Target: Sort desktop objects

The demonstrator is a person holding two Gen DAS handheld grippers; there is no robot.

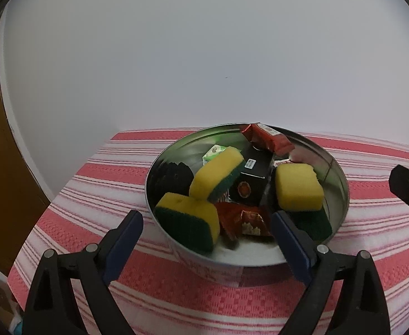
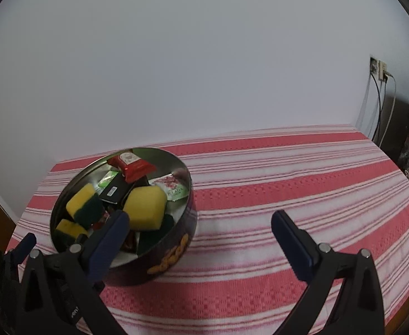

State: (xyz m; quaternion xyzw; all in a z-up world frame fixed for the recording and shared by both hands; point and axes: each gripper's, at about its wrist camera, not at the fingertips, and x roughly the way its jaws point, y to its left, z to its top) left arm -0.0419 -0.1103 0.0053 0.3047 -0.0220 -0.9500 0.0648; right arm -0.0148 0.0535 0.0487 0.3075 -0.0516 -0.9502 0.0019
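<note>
Now the left gripper (image 1: 207, 233) and right gripper (image 2: 200, 233) are both wide open, holding nothing. Everything sits in the round tin (image 1: 341, 173), so lift both away gently without bumping it.

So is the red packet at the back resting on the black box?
Touching. In the right wrist view the red packet lies tilted across the black box, its lower edge directly on the box top.

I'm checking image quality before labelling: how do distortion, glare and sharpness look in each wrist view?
Left wrist view: strong fisheye bending with dark vignette corners; the round tin shows soft reflections on its inner wall, and the sponges inside look slightly soft. Right wrist view: same barrel distortion, curving the striped tablecloth; lighting is even, shadows faint, and the near gripper fingers are a little blurred.
</note>
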